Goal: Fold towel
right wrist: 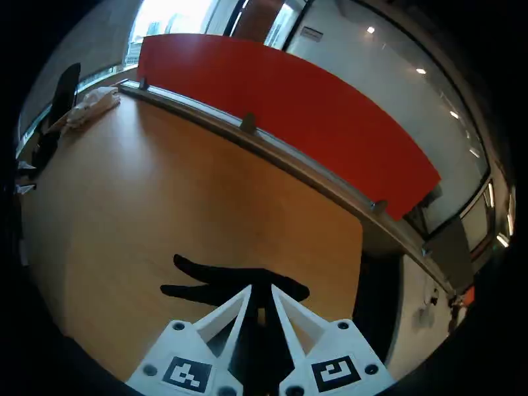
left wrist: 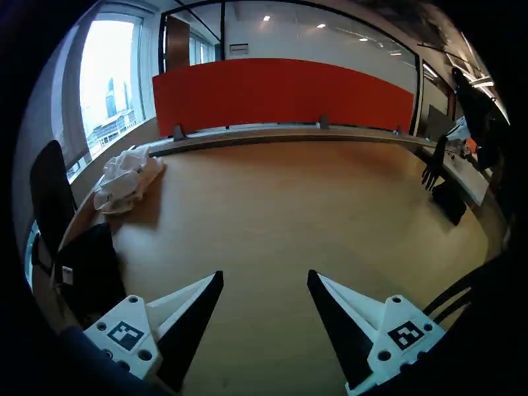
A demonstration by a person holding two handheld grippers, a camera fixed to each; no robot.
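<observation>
A crumpled white towel (left wrist: 125,179) lies in a heap at the table's far left corner, and shows small in the right gripper view too (right wrist: 96,102). My left gripper (left wrist: 264,280) hovers open over bare wood, well short of the towel, with nothing between its fingers. My right gripper (right wrist: 261,290) is at the table's other end with its fingers drawn close together. A black glove (right wrist: 231,280) lies under them with its fingers splayed to the left. Dark glove material fills the narrow gap at the tips. The same glove (left wrist: 433,170) appears at the right of the left gripper view.
The wooden table (left wrist: 284,211) is backed by a red partition (left wrist: 284,92) on a grey rail. A black chair (left wrist: 49,191) and a dark bag (left wrist: 89,270) stand at the left end by the window. A dark figure (left wrist: 478,115) is at the right end.
</observation>
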